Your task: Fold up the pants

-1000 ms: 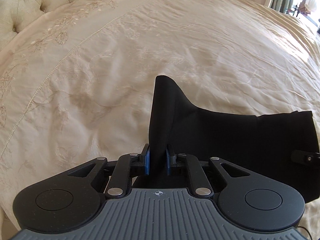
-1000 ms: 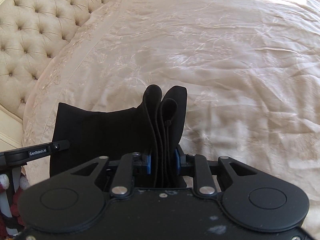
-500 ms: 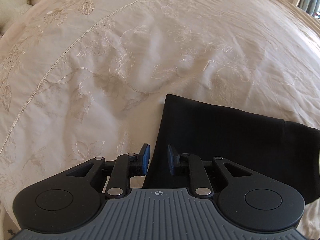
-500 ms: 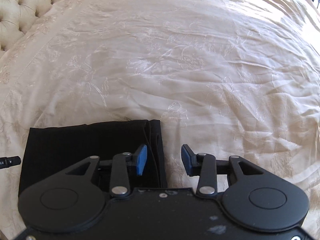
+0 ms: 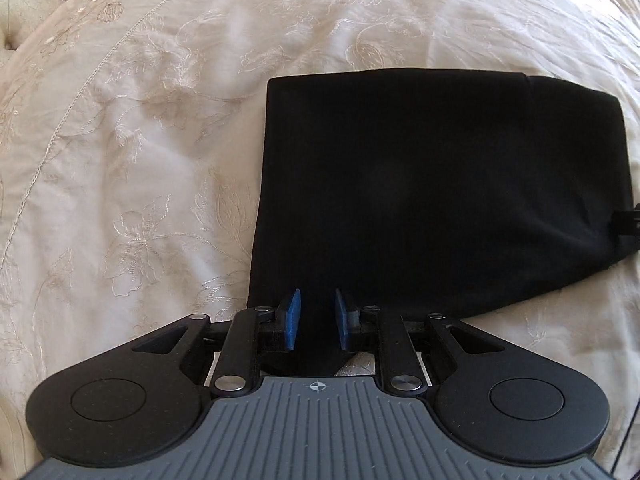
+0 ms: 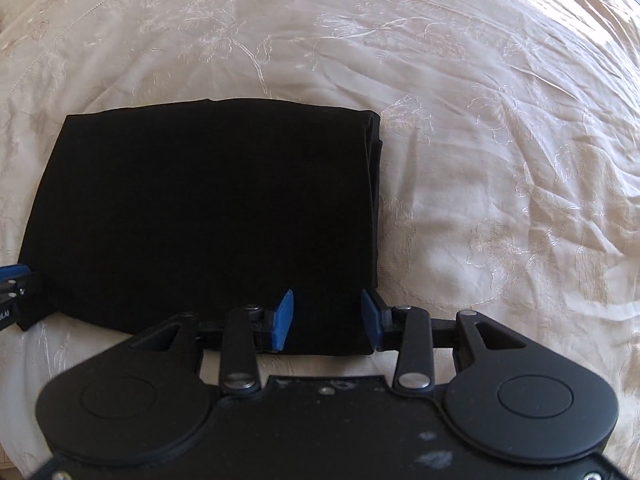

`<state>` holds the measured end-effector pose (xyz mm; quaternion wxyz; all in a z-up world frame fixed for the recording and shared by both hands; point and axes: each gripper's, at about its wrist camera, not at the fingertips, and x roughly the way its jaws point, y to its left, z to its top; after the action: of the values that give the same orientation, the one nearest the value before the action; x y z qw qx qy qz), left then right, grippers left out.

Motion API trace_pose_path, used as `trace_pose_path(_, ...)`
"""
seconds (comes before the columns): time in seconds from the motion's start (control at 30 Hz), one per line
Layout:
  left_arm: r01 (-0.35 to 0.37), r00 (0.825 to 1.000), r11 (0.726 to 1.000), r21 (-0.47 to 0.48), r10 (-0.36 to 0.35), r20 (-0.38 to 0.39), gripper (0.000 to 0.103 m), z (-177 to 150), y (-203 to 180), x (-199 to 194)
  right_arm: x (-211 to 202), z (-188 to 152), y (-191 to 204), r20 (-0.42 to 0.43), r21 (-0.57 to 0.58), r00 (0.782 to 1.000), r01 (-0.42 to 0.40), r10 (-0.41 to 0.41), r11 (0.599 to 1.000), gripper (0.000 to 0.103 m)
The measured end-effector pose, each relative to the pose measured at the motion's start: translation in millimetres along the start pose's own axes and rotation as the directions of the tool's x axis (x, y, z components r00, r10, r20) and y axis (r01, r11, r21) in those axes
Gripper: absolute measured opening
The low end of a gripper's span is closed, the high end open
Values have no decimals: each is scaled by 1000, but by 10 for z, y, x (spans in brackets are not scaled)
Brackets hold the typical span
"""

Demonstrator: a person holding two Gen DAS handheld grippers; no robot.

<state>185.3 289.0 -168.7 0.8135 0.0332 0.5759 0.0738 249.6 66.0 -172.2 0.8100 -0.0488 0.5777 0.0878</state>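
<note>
The black pants lie folded into a flat rectangle on the cream bedspread; they also show in the right wrist view. My left gripper is open, its blue pads either side of the near left corner of the pants. My right gripper is open, its pads spread wide over the near right corner, where the stacked fold edges show. Neither gripper pinches the cloth. The left gripper's tip shows at the left edge of the right wrist view.
The embroidered cream bedspread spreads in all directions around the pants. A tufted headboard stands at the far left. The right gripper's tip shows at the right edge of the left wrist view.
Both grippers held the pants' near edge lifted a second ago. They lowered it onto the bed, opened and let go, and the pants now lie flat.
</note>
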Motion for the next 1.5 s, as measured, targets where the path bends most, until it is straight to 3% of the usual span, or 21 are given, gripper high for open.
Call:
trace_pose_path(0.2,0,998,987,-163,10,56,20,-33,266,-313,-289,-35,-155,78,94,996,-40,32,995,48)
trace_pose_path(0.27,-4,996,978,-209,22,85,20,-84,335,-465,-450,-92,-175,127,105,991,-65,52,992,62)
trace_pose_path(0.4,-11,991,966,-259,46,128,22,-223,345,-779,-740,-249,-171,168,118,980,-131,110,984,63)
trace_pose_path(0.67,-26,982,970,-241,70,177,24,-483,-87,-1265,-1323,-687,-108,216,95,965,-172,148,980,64)
trace_pose_path(0.8,-43,984,970,-238,82,156,36,-547,-326,-1437,-1588,-922,-120,220,81,968,-142,121,987,66)
trace_pose_path(0.97,-40,979,976,-212,80,185,46,-634,-546,-1666,-1853,-1178,-189,242,103,966,-124,95,987,67)
trace_pose_path(1.2,-5,985,982,-187,37,168,46,-774,-739,-1960,-2126,-1418,-223,259,118,964,-97,64,988,69)
trace_pose_path(1.5,-52,978,988,-146,80,194,46,-1001,-967,-2238,-2359,-1661,-254,296,110,950,-132,94,985,70)
